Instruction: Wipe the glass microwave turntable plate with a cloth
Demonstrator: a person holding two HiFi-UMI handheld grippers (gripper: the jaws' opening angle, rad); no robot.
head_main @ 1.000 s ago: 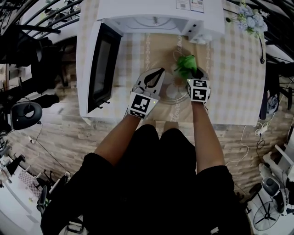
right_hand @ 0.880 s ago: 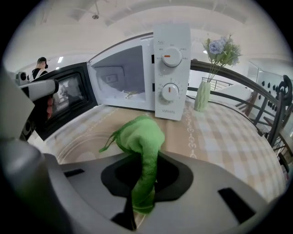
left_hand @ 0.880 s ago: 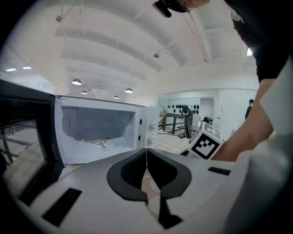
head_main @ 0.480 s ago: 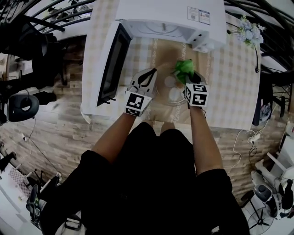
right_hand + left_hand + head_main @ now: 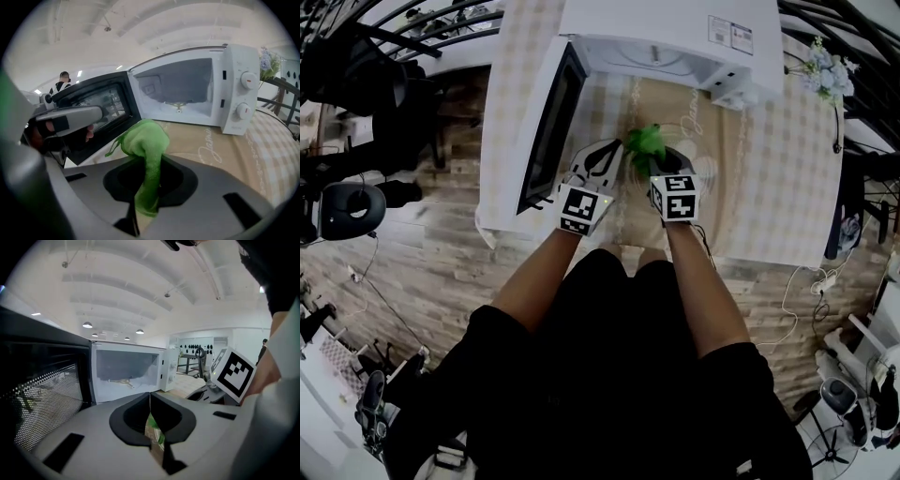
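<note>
Before the open microwave (image 5: 666, 37) at twelve o'clock, the left gripper (image 5: 602, 159) pinches the plate (image 5: 154, 441) at its nine o'clock rim, seemingly steadying it, while the right gripper (image 5: 150, 164) clamps the cloth (image 5: 145, 145), ready to wipe.

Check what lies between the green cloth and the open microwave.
Only bare beige tablecloth separates the green cloth from the open microwave; the right gripper view shows that stretch clearly.

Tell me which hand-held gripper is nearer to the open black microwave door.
Left. The left hand-held gripper is just beside the open black microwave door, to its right. The right hand-held gripper, shut on the green cloth, is farther right, beyond the left one.
</note>
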